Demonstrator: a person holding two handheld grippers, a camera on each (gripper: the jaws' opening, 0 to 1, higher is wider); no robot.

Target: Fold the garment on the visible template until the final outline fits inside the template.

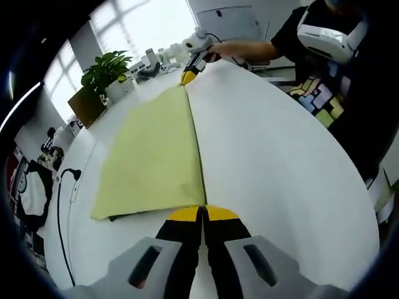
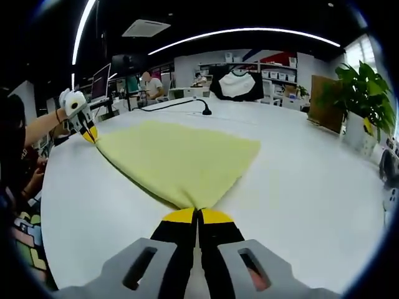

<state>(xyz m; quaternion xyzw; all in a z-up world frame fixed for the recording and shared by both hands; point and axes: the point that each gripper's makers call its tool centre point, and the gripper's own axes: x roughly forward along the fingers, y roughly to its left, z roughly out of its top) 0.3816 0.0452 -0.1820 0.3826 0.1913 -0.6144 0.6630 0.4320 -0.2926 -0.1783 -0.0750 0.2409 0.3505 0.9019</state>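
Pale yellow garment [image 1: 153, 156] lies stretched on the white tabletop [image 1: 280, 168], the left gripper [image 1: 202, 215] and right gripper [image 2: 197, 217] each closed on an opposite corner of its folded edge, potted plant [image 1: 107, 71] beyond.

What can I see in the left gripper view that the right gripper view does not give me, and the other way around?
Left gripper view: the person's patterned shirt and bright windows. Right gripper view: ceiling light strips, a monitor and a seated person far back. Both share the white table, the yellow garment stretched between the two tools, a potted plant, and each view's own tool, left and right, shut on a garment corner.
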